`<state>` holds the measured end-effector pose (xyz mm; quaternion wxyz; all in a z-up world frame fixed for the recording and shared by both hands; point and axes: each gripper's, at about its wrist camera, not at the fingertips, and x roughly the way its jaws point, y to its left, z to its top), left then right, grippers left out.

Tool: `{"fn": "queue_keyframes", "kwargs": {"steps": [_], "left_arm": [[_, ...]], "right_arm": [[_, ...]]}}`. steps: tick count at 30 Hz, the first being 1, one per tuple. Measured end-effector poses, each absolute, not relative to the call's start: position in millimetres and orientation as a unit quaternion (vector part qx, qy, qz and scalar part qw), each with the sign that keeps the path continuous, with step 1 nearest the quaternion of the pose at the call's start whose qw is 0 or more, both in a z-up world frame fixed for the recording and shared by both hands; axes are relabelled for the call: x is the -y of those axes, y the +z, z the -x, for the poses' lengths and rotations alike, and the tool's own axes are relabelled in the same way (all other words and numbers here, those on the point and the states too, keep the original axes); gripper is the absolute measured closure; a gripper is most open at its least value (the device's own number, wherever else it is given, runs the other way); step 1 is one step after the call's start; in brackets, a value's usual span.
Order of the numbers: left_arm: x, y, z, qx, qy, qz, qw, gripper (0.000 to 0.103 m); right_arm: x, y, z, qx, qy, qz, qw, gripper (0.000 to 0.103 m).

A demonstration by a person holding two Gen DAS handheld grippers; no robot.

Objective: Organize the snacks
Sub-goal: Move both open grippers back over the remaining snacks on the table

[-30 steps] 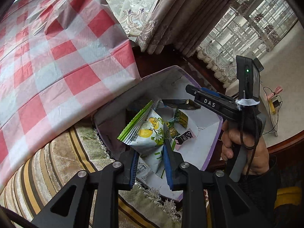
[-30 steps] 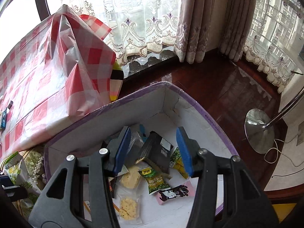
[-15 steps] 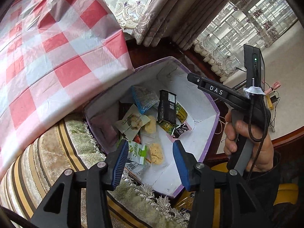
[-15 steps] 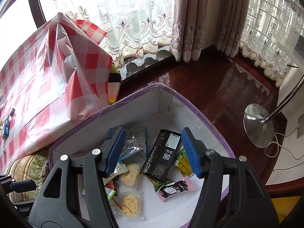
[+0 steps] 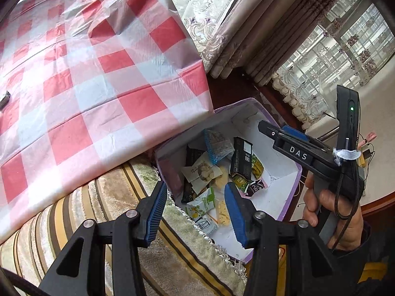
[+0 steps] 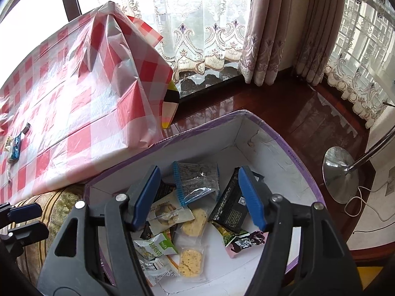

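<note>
The bench point(image 6: 61, 86) under its red-checked cloth point(image 5: 98, 74) carries a few leftover packets point(image 6: 14, 145). Beside it the purple-edged box point(image 6: 259, 133) holds the snacks point(image 6: 192, 222): light, crinkly, slippery pouches and brittle crackers, best pinched by a sealed edge. The left tool point(image 5: 195, 212) hangs released, empty; the right tool point(image 6: 200, 197) is opening, gripping nothing, above the pile.
</note>
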<state>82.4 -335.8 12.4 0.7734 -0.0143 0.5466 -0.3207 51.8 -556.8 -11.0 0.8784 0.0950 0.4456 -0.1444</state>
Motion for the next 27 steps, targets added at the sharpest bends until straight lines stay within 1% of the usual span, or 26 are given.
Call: {"fn": "queue_keyframes", "kwargs": {"steps": [15,27], "left_arm": [[250.4,13.8,-112.4,-0.534,-0.241,0.089,0.806,0.053],[153.1,10.1,-129.7,-0.519,-0.15,0.159,0.826,0.053]], "right_arm": [[488.7,-0.6,-75.2,-0.447,-0.077,-0.063,0.889,0.032],[419.0,5.3,-93.6,-0.45,-0.011,-0.03,0.892,0.031]]}}
